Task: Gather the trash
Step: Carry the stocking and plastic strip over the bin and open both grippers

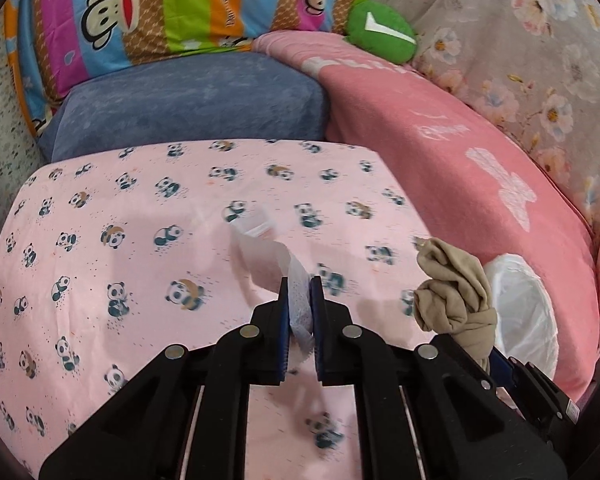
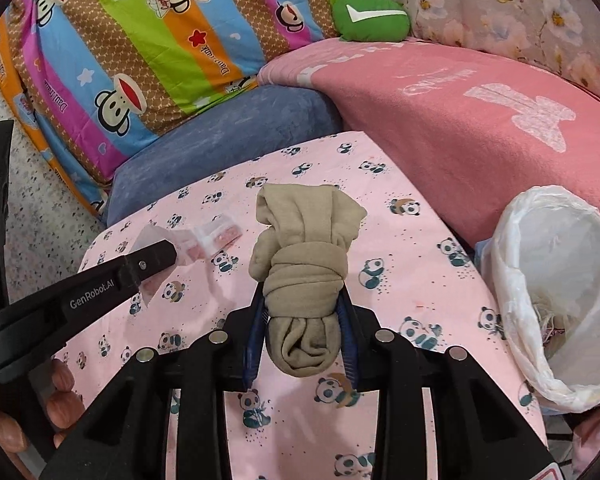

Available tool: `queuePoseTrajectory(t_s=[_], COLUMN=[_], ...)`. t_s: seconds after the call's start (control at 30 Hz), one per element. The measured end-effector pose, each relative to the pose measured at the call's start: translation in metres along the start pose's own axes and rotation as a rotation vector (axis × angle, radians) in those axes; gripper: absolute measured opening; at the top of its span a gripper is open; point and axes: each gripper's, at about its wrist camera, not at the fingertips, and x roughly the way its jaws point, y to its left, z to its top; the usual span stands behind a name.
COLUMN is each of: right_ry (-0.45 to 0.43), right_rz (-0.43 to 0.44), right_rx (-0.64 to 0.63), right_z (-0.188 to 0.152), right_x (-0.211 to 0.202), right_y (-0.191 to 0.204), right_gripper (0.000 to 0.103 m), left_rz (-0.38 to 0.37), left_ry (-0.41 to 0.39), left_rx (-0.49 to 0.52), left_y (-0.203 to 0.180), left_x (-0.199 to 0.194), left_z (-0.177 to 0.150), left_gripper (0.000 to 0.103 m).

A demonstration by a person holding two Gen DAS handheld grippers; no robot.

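Note:
My left gripper (image 1: 300,292) is shut on a white plastic wrapper (image 1: 266,254) with a clear end, held above the pink panda-print sheet (image 1: 120,208). The wrapper also shows in the right wrist view (image 2: 208,240), past the left gripper's finger (image 2: 140,268). My right gripper (image 2: 304,300) is shut on a knotted beige sock bundle (image 2: 304,264), held above the sheet (image 2: 420,272). The bundle also shows at the right of the left wrist view (image 1: 452,288). A bin lined with a white plastic bag (image 2: 556,280) stands right of the bed, with some scraps inside.
A blue cushion (image 1: 188,108), a striped monkey-print pillow (image 1: 148,12), a pink blanket (image 1: 460,152), a green plush (image 1: 380,32) and a floral cover (image 1: 520,40) lie behind the sheet. The bin's bag shows at the right (image 1: 520,308).

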Motion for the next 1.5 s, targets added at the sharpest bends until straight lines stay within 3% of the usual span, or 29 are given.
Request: queuePoseTrajectory(t_s=[0.53, 0.93, 1.2, 1.27, 1.37, 1.4, 1.5], right_ry=[-0.124, -0.174, -0.175, -0.172, -0.166, -0.164, -0.158], right_rz=[-0.076, -0.149, -0.189, -0.198, -0.207, -0.209, -0.214], right_rx=[0.127, 0.254, 0.314, 0.325, 0.338, 0.340, 0.343], right_z=[-0.012, -0.021, -0.030, -0.033, -0.034, -0.035, -0.036], right_x=[-0.089, -0.118, -0.123, -0.122, -0.121, -0.120, -0.118], right_y=[-0.095, -0.173, -0.211, -0.219, -0.228, -0.231, -0.236], right_gripper=[0.031, 0.031, 0.031, 0.031, 0.031, 0.031, 0.031], left_rz=[-0.169, -0.312, -0.371, -0.385, -0.332, -0.314, -0.273], left_ry=[-0.031, -0.058, -0.027, 0.001, 0.013, 0.013, 0.043], left_rx=[0.158, 0.275, 0.326, 0.326, 0.311, 0.305, 0.285], left_y=[-0.124, -0.213, -0.263, -0.270, -0.271, -0.269, -0.259], left_x=[-0.050, -0.070, -0.058, -0.048, -0.034, -0.031, -0.015], left_z=[-0.025, -0.015, -0.017, -0.020, -0.026, -0.028, -0.033], left_gripper=[0.008, 0.008, 0.009, 0.011, 0.040, 0.044, 0.044])
